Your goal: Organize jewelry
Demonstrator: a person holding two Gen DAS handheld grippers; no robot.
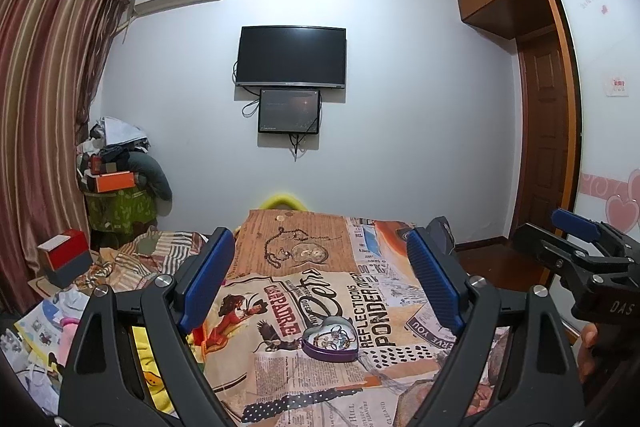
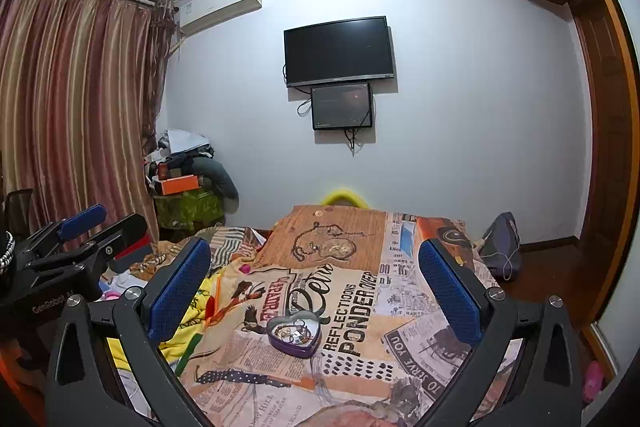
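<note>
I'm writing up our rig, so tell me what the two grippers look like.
Both match: the left gripper and right gripper have matte black frames with triangular cut-outs, silver screws, and textured blue pads on each finger. White lettering marks each body. No cables or sleeves show.

We see a purple heart-shaped tin (image 1: 329, 343) lying open on the bedspread (image 1: 280, 367), nearer its front edge, with tangled jewelry (image 1: 332, 335) heaped inside.

Purple heart-shaped tin (image 1: 329, 342), bedspread (image 1: 384, 311) printed in newspaper collage of beige, orange and black, curtains (image 1: 48, 75) striped maroon and gold, blue-padded black left gripper (image 1: 320, 283), orange box (image 1: 114, 181), white wall (image 1: 400, 87)
</note>
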